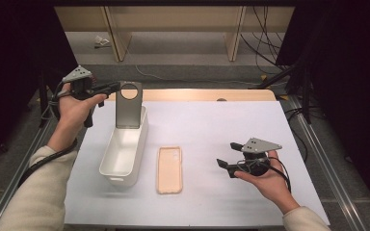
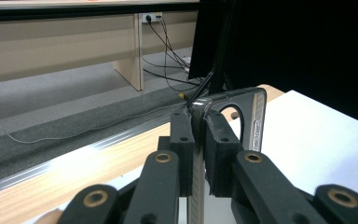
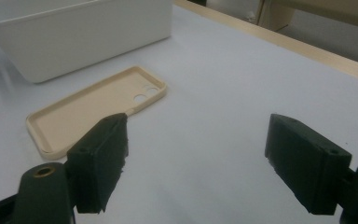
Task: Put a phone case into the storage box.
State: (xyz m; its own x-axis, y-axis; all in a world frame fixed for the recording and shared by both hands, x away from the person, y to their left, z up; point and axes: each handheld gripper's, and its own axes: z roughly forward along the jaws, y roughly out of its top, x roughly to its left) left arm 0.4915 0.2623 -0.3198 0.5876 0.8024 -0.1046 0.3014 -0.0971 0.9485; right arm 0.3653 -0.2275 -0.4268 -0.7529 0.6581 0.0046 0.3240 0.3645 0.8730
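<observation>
The left gripper [image 1: 110,88] is pinching the grey phone case [image 1: 128,105] upright over the white bin [image 1: 107,163], ready to drop in; the right gripper [image 1: 227,156] is waiting wide open beside the bin.

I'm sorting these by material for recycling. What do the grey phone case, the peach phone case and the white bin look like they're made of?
Grey phone case: probably hard plastic, smooth with a slight gloss on its rim; it stands stiff while pinched.
Peach phone case: likely soft silicone or rubbery plastic, matte with rounded edges.
White bin: apparently moulded plastic, satin, thin even walls.
</observation>
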